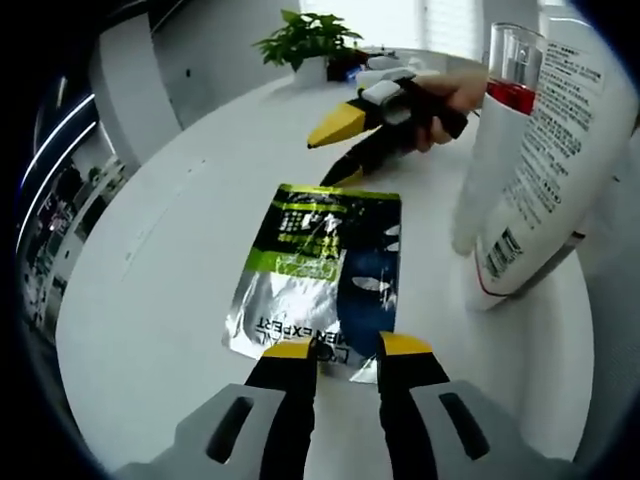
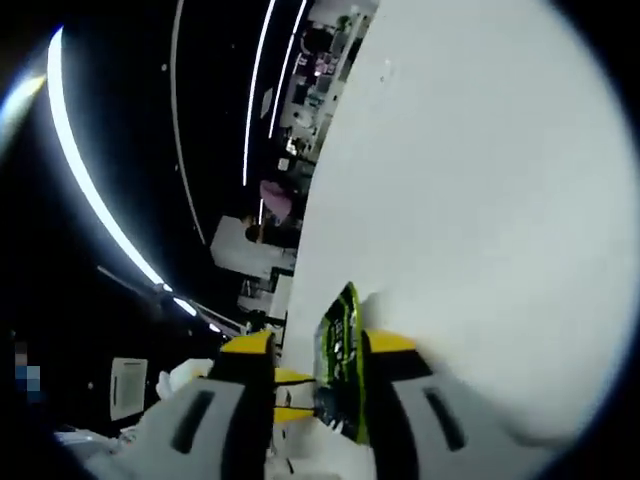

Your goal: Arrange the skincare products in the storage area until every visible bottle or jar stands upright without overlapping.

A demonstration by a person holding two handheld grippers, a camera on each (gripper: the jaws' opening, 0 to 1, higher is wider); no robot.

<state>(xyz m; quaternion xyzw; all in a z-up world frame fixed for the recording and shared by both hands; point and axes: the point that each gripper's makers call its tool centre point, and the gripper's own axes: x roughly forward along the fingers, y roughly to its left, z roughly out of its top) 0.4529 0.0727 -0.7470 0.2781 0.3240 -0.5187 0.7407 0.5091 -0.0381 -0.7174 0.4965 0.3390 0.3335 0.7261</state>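
1. Left gripper [image 1: 345, 352]: fingers released, tips touching or just over the near edge of the foil sachet [image 1: 318, 268], nothing between them.
2. Right gripper [image 1: 340, 150] at the sachet's far edge, one yellow tip lifted, the other low by the foil. In the right gripper view, right gripper [image 2: 318, 350] fingers astride the sachet [image 2: 342, 362], seen edge-on; clenched on it or merely around it, cannot tell.
3. Sachet lying flat on the white desk [image 1: 180, 230], mid-scene.
4. To the right, a white tube [image 1: 548, 150] and a clear-capped bottle [image 1: 500, 130], both leaning in this tilted view.
5. Far back, a potted plant [image 1: 312, 45].
6. Risk: thin foil likely to slip or buckle under an edge pinch; a wide sweep rightward could knock over the nearby tube and bottle.
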